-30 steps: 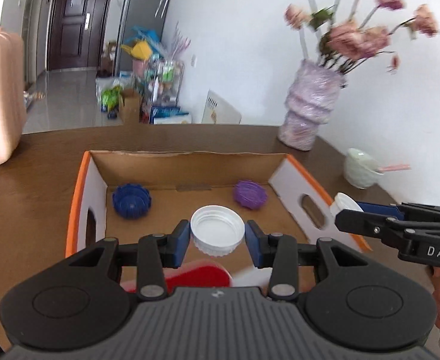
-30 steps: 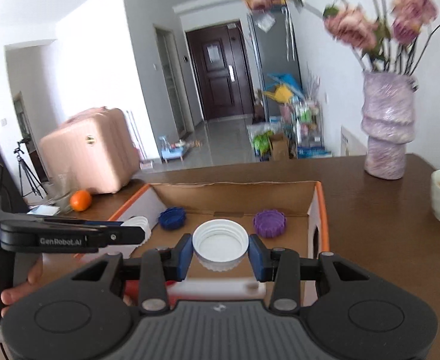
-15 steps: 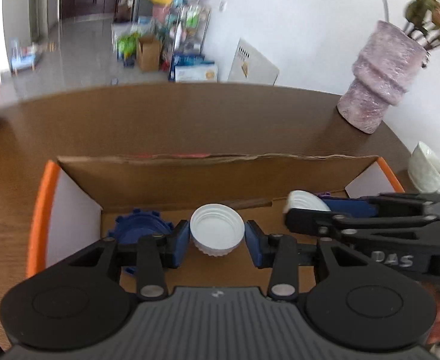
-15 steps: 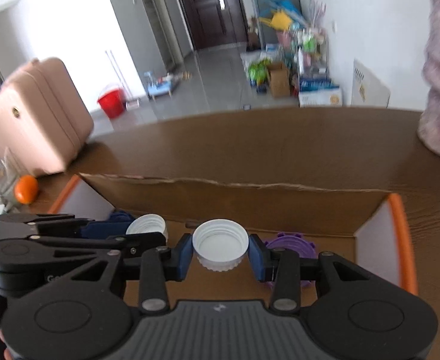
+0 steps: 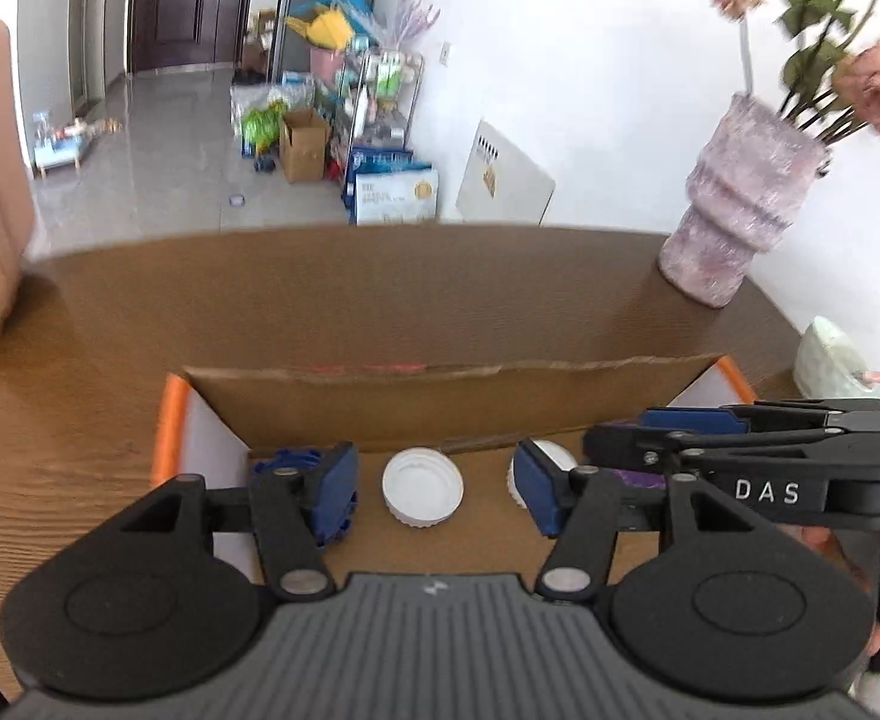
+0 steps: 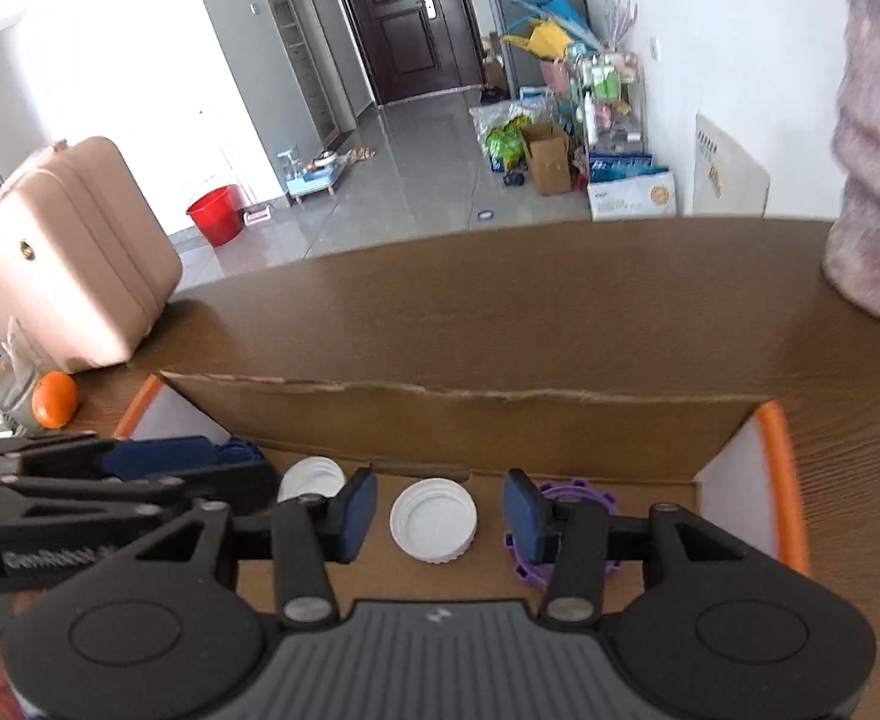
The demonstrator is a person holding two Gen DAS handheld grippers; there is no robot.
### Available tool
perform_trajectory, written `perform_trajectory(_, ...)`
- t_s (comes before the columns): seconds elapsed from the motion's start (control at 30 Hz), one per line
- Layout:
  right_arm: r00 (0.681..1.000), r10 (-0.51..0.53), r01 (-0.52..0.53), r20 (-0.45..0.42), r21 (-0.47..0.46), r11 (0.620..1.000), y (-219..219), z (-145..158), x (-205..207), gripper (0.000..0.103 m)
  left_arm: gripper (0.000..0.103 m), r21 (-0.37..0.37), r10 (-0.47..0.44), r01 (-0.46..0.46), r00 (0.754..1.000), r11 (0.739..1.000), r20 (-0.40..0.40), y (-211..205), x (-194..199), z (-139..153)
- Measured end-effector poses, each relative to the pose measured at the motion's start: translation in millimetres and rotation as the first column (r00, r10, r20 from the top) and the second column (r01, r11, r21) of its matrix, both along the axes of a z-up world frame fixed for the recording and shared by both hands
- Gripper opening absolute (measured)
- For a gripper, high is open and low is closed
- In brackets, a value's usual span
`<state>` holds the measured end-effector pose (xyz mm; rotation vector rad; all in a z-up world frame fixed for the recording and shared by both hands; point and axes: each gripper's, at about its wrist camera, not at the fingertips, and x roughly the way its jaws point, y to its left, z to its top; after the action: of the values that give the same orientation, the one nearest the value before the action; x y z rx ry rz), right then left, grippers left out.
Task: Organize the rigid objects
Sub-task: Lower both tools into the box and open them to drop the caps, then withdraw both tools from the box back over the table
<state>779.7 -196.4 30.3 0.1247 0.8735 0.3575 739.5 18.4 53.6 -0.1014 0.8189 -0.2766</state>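
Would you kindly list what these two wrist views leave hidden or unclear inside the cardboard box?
- Blue cap, left wrist view: mostly behind the left tool.
- Purple cap, right wrist view: partly behind the right tool; its near edge is covered.
- Box near floor, both views: blocked by the tool bodies.
- Second white cap, left wrist view: half hidden by a finger pad.

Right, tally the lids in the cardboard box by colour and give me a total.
White lids: 2, one between the left gripper's open pads and one between the right gripper's open pads
Blue lid: 1, partly hidden
Purple lid: 1
Total: 4 lids in the cardboard box
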Motion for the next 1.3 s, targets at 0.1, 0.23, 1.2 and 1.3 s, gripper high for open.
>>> perform_trajectory(0.1,1.0,-0.007,0.008,0.025,-0.024,1.0,-6,27,-20,0.048,0.066,0.03,0.009,-0.01,0.999,1.0,0.04,5,-25,31)
perform_trajectory(0.23,0.996,-0.015,0.018,0.083,-0.032,0.999,-22,72,-61,0.059,0.075,0.07,0.038,-0.045,0.994,0.997,0.099,13,-69,70)
perform_trajectory(1.2,0.898,0.031,-0.001,0.438,-0.068,0.998,-85,72,-470,0.074,0.103,0.119,0.022,-0.101,0.845,0.988,0.535,9,-498,69)
perform_trajectory(1.3,0.905,0.023,0.005,0.424,-0.065,0.998,-85,48,-496,0.074,0.103,0.115,0.036,-0.113,0.853,0.987,0.521,-1,-524,51)
